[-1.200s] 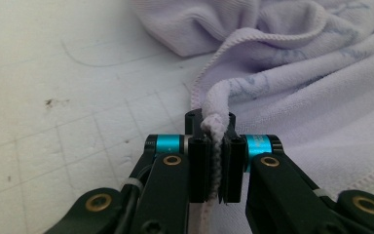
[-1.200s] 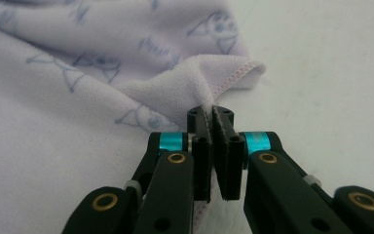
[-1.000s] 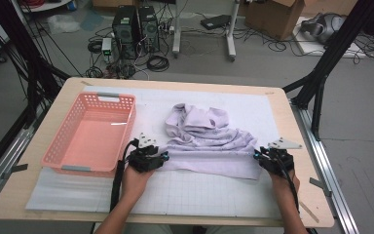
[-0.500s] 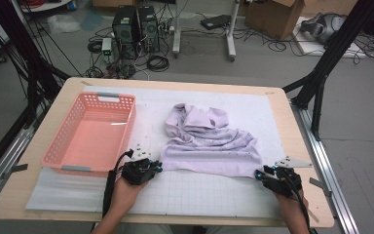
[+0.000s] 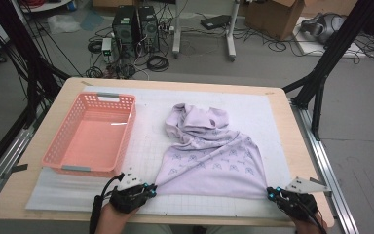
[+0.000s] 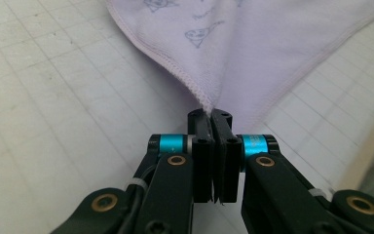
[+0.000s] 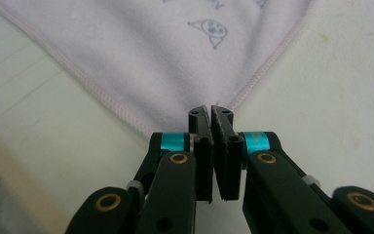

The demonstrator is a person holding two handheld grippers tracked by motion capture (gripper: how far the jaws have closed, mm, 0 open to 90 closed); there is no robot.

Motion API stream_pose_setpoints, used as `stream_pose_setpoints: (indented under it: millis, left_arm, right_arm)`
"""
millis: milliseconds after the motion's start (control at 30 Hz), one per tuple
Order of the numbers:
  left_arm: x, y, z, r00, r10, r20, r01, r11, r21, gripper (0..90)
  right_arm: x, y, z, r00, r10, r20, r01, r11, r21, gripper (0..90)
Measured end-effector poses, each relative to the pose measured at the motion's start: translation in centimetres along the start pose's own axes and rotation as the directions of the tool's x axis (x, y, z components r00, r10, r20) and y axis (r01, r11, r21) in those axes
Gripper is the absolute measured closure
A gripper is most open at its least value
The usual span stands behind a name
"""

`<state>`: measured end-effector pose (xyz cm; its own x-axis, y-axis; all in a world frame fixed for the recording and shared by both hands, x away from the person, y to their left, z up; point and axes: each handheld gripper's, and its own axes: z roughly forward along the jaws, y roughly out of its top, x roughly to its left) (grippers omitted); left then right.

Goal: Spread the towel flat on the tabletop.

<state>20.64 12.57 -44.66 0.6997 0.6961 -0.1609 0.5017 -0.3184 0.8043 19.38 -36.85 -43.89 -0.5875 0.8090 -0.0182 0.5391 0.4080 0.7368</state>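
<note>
Now: cloth pinned at both near corners

A lilac cloth point(image 5: 209, 156) printed with small faces is spread on the white gridded mat point(image 5: 253, 107), its far part bunched in folds, its near edge drawn taut close to the mat's front. The left gripper point(image 5: 151, 187) is clamped on the near left corner; in the left gripper view the stitched hem is seen pinched between the closed jaws point(image 6: 213, 114). The right gripper point(image 5: 271, 192) is clamped likewise on the near right corner, the hem tip caught between its pads point(image 7: 210, 114). By holding the two corners well apart, the near edge is kept straight, likely so the cloth can be flattened or folded. A pink basket point(image 5: 92, 134) is set to the left, apart from the cloth, presumably to receive it.
</note>
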Motion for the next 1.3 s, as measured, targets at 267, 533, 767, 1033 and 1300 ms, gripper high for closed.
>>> stream_pose_setpoints:
  millis: [267,533,767,1033,1300]
  left_arm:
    - [-1.2,-0.9,-0.5,0.9963,0.029,0.081,-0.028,0.9993,-0.024,64.2]
    - [1.6,3.7,3.7,1.0000,0.005,0.003,-0.004,0.9975,-0.070,46.4]
    - [2.7,4.6,6.6,0.9991,0.000,-0.041,0.001,0.9998,0.020,61.2]
    - [1.5,3.0,3.6,0.9995,0.009,0.029,-0.011,0.9984,0.055,86.1]
    - [0.2,0.4,-0.2,0.9940,0.000,0.109,-0.005,0.9989,0.046,86.1]
  right_arm:
    - [1.0,-1.6,-1.9,0.9980,0.033,-0.054,-0.036,0.999,-0.040,77.9]
    - [-0.5,2.6,2.0,0.9943,0.084,0.066,-0.079,0.994,-0.074,52.4]
    - [-2.1,3.5,5.2,0.9881,0.139,0.065,-0.138,0.990,-0.024,63.4]
    - [-1.7,2.2,2.7,0.9948,0.096,-0.033,-0.096,0.995,0.017,85.3]
    - [0.4,-0.4,-1.5,0.9912,0.063,-0.116,-0.062,0.998,0.020,85.0]
